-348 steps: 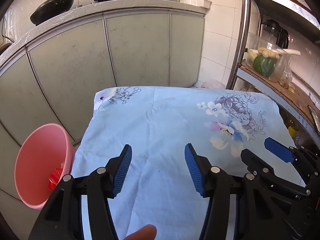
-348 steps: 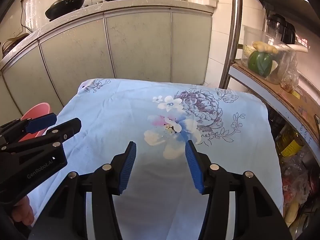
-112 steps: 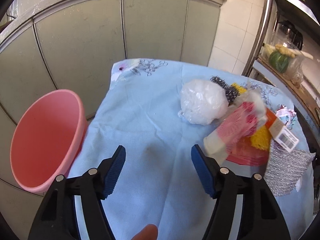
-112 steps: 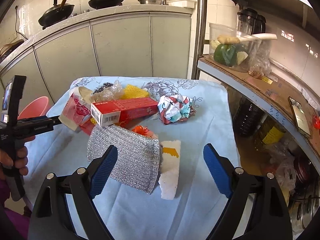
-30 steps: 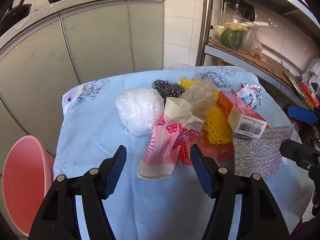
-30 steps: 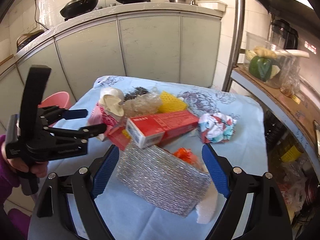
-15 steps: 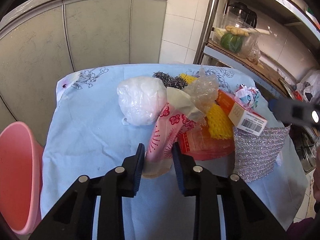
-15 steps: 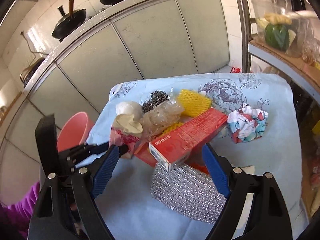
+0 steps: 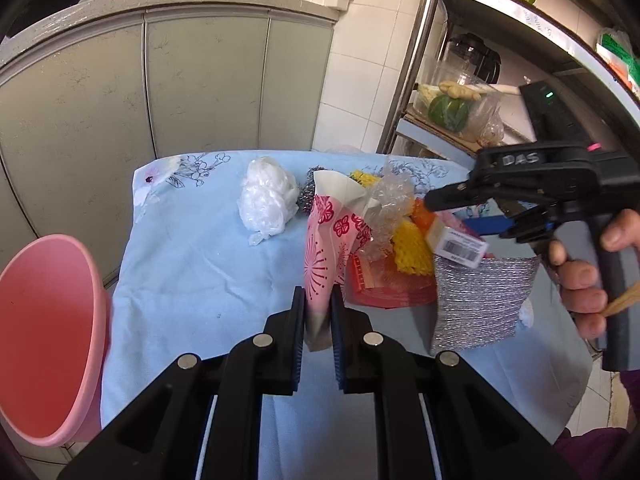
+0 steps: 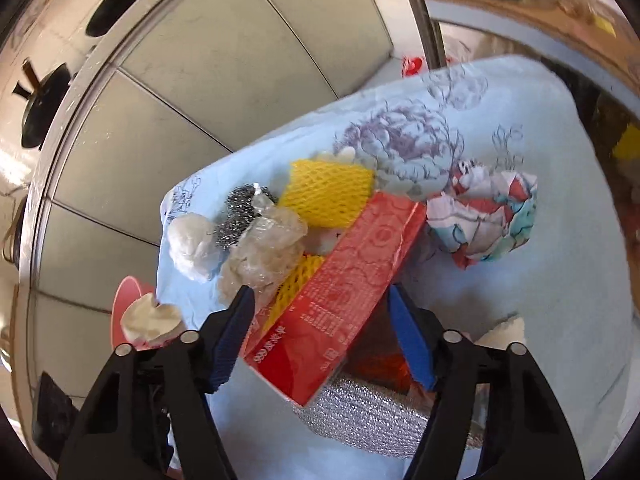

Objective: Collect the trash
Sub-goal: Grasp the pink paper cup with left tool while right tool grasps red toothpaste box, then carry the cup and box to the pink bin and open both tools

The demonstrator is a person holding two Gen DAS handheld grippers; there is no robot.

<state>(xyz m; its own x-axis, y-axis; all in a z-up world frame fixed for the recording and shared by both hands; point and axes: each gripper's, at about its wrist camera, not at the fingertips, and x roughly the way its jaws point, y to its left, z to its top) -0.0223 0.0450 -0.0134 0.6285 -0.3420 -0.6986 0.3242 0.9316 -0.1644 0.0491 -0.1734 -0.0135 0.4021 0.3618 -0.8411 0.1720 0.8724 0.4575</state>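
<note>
Left wrist view: the left gripper [image 9: 318,316] is clamped on the narrow lower end of a pink paper cup [image 9: 330,240] printed with red flowers; the cup rises from the jaws and leans against the trash pile on the blue flowered cloth [image 9: 192,264]. The pile includes a white plastic bag [image 9: 267,200], crumpled clear wrap [image 9: 390,204], yellow foam net [image 9: 412,248], a flat red packet [image 9: 390,282] and a silver scouring cloth [image 9: 478,300]. A pink bucket [image 9: 44,332] stands just beside the cloth's left edge. The right gripper [image 9: 464,210], held in a hand [image 9: 588,276], reaches into the pile from the right. Right wrist view: the right gripper [image 10: 324,340] is spread wide, its fingers on either side of a red box [image 10: 340,296] that lies across the silver scouring cloth [image 10: 368,412]; whether the pads touch the box cannot be told. A crumpled printed paper ball [image 10: 486,216] lies to the right of the box, a steel wool pad [image 10: 240,216] behind the pile.
</note>
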